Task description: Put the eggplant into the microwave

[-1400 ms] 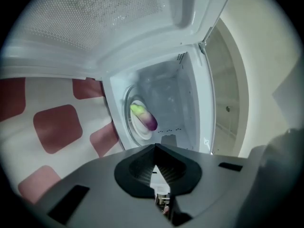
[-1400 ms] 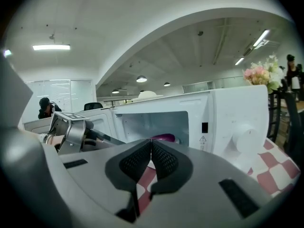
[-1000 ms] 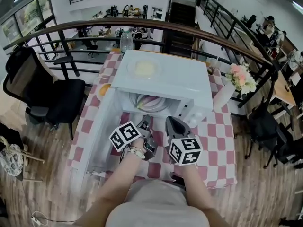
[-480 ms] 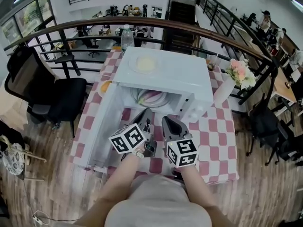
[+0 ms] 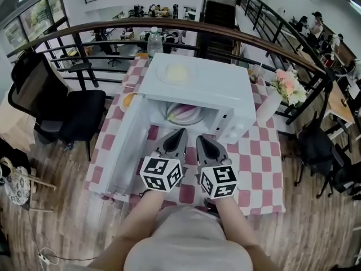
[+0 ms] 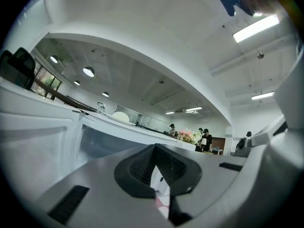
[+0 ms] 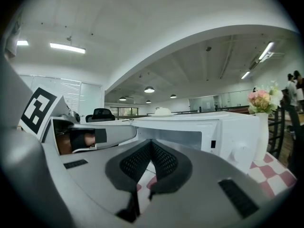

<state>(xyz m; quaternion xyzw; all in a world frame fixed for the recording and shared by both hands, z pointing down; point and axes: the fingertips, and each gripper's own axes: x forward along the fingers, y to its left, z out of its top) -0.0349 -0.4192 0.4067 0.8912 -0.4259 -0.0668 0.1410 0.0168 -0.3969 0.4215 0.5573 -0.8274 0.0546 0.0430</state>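
Left hand-held gripper [image 5: 181, 134] risen and rolled upright since earlier frame; right hand-held gripper [image 5: 201, 141] beside it. Both shut tight, empty. Eggplant [image 5: 181, 113] already on plate [image 5: 195, 119] inside microwave [image 5: 197, 83], straight ahead. Door [image 5: 121, 145] open left of left one. Likely next: push outer edge, swing steadily.

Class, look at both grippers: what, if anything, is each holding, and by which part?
Nothing is held: the left gripper and the right gripper are both shut and empty.

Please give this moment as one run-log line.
left gripper: shut, empty | right gripper: shut, empty | microwave: door open | eggplant: inside
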